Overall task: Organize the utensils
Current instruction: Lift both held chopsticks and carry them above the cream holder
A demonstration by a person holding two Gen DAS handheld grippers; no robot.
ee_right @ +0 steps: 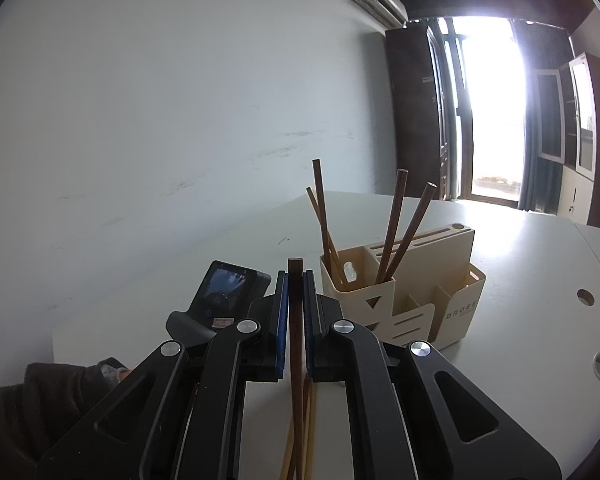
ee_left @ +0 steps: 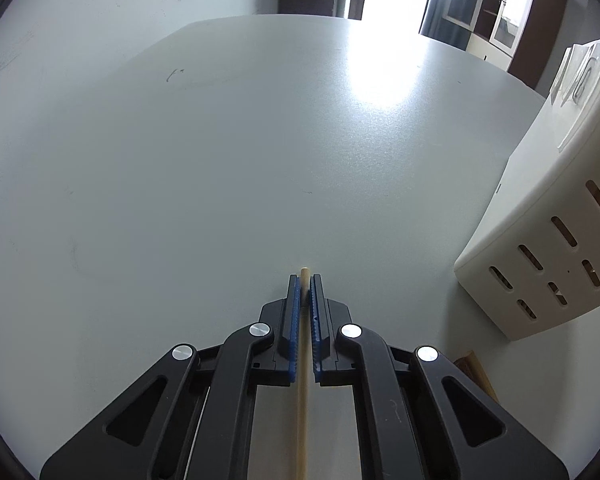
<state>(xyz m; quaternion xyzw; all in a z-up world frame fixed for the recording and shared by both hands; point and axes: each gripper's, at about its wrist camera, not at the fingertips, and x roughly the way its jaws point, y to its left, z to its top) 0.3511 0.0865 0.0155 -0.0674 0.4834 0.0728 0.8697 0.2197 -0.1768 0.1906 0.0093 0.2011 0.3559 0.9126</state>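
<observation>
Your left claw (ee_left: 305, 294) is clamping a pale chopstick (ee_left: 304, 280) over the tabletop (ee_left: 220, 160); your right claw (ee_right: 296, 292) is gripping a dark chopstick (ee_right: 295, 280). Be raising each upright before lowering into the holder (ee_right: 400, 292).

A big white table (ee_left: 260, 140) holds a cream holder box (ee_right: 456, 312) to the right of the jaws, and light sticks (ee_right: 309, 432) lie under them.

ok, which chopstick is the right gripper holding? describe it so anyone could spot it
Start at the cream utensil holder on the white table. Just left of it, the right gripper is shut on one dark brown chopstick. Unlike the four standing in the holder, it is clamped between blue pads.
</observation>
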